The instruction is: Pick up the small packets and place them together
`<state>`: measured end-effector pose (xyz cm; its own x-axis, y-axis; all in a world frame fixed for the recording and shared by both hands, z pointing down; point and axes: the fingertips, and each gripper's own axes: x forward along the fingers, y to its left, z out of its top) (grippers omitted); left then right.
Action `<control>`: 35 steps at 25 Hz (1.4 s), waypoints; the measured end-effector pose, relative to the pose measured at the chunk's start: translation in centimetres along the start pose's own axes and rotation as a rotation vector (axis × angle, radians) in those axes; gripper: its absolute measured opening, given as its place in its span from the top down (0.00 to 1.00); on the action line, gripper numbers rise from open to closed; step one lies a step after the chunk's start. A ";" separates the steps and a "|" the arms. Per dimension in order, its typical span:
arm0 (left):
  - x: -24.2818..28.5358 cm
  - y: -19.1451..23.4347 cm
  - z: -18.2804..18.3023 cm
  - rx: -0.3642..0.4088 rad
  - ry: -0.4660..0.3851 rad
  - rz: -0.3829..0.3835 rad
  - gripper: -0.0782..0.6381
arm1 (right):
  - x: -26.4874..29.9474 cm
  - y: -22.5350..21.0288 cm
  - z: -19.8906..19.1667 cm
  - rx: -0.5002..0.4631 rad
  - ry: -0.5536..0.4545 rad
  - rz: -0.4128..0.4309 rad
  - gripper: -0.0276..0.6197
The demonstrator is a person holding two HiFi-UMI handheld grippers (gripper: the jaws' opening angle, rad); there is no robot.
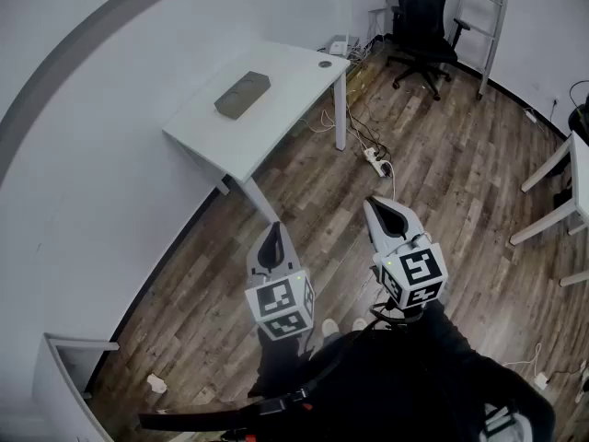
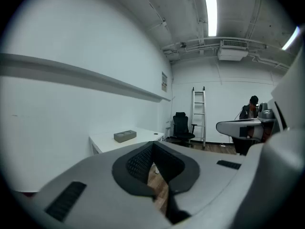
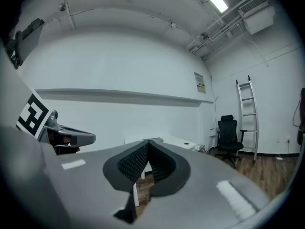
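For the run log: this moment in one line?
left tool shut, empty | right tool shut, empty | table ahead, grey block on it

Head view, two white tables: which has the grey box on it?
The table by the wall, upper left; the grey box sits on it. The right-edge table shows only legs and rim.

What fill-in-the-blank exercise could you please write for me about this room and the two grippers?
1. The grey block lies ____ the white table.
2. The office chair beside the ladder is ____ in colour.
3. The left gripper and the right gripper are both shut, with ____ between their jaws.

Missing words: on; black; nothing.
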<state>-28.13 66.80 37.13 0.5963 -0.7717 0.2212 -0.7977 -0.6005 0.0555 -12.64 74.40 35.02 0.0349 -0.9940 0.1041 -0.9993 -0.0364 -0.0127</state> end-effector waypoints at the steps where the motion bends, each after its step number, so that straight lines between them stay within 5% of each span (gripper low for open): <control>1: 0.0 0.0 0.1 0.005 -0.002 0.002 0.89 | 0.0 0.0 0.1 -0.001 0.000 -0.001 0.96; 27: -0.9 3.2 -2.6 -0.025 0.038 -0.034 0.89 | 0.3 -0.1 -2.1 0.012 0.024 -0.110 0.96; 32: 0.1 4.0 -4.1 -0.069 0.061 -0.047 0.89 | 0.3 1.9 -1.4 0.025 -0.087 -0.028 0.96; 35: 1.7 4.7 -3.9 -0.075 0.055 -0.038 0.89 | 2.1 1.4 -1.6 0.002 -0.066 -0.042 0.96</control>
<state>-31.22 63.52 41.59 0.6221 -0.7346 0.2708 -0.7803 -0.6102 0.1374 -14.00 72.45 36.81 0.0783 -0.9962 0.0388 -0.9968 -0.0788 -0.0114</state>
